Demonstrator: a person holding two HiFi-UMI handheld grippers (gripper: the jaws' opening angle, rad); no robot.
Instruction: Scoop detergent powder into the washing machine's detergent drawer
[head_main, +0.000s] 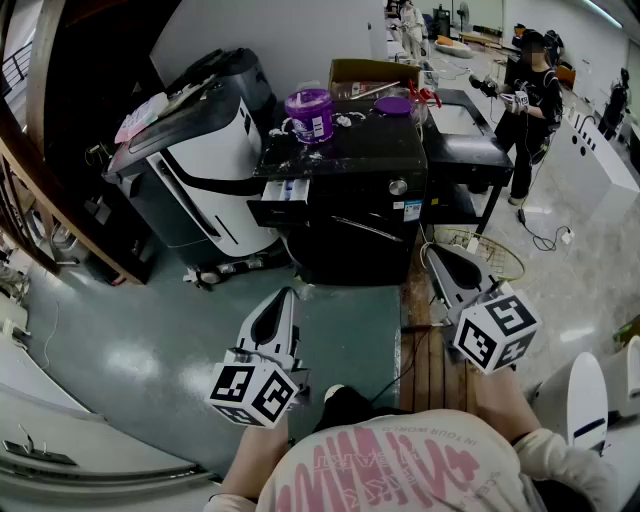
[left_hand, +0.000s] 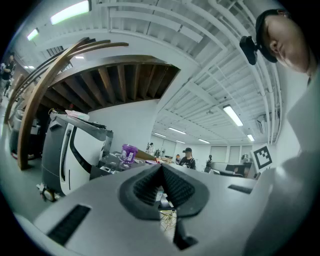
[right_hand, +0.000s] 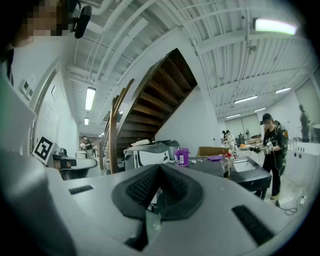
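Observation:
A black washing machine (head_main: 350, 200) stands ahead in the head view, its detergent drawer (head_main: 283, 194) pulled out at the upper left of its front. On its powder-dusted top sits an open purple detergent tub (head_main: 310, 114), with the purple lid (head_main: 393, 105) lying to the right. My left gripper (head_main: 283, 295) and right gripper (head_main: 438, 252) hover low over the floor, well short of the machine, both shut and empty. The left gripper view shows its shut jaws (left_hand: 161, 170) below the distant tub (left_hand: 129, 151). In the right gripper view the closed jaws (right_hand: 159, 167) point level toward the tub (right_hand: 181, 156).
A white and black appliance (head_main: 200, 170) leans to the left of the washer, and a wooden staircase (head_main: 40, 150) rises beyond it. A black table (head_main: 470, 150) and a standing person (head_main: 530, 100) are at the right. Cables and a wire rack (head_main: 495, 258) lie on the floor.

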